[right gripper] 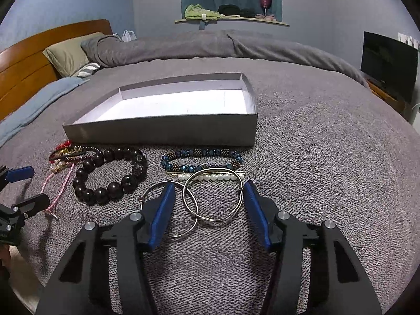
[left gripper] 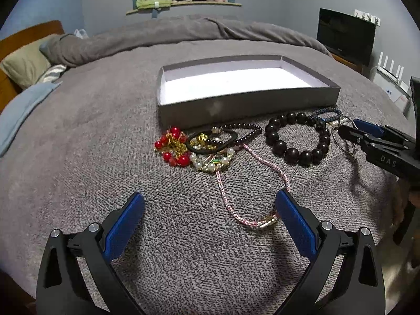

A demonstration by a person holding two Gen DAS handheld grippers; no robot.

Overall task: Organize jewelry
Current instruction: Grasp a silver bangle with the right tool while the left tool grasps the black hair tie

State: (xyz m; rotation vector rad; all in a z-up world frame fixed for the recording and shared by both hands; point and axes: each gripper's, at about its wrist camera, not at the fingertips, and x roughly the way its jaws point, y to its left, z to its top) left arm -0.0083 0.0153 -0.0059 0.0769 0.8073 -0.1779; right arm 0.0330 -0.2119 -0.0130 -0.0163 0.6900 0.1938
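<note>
An open grey box [left gripper: 236,111] [right gripper: 162,131] lies empty on the grey bedspread. Before it lie a red bead piece [left gripper: 172,147], a black hair tie [left gripper: 210,141], pearls [left gripper: 212,162], a dark bead bracelet [left gripper: 296,137] [right gripper: 110,176], a pink cord [left gripper: 236,202] and a blue bead bracelet [right gripper: 202,158]. My left gripper [left gripper: 210,207] is open, low over the pink cord's clasp. My right gripper [right gripper: 210,197] is open around two silver hoops [right gripper: 212,199], with a pearl clip [right gripper: 210,176] just beyond. It also shows in the left wrist view [left gripper: 349,128].
Pillows [right gripper: 68,52] and a wooden headboard [right gripper: 26,63] are at the far left. A folded duvet [left gripper: 170,34] lies across the back. A dark screen [right gripper: 388,63] stands at the right. A window sill [right gripper: 231,18] holds clothes.
</note>
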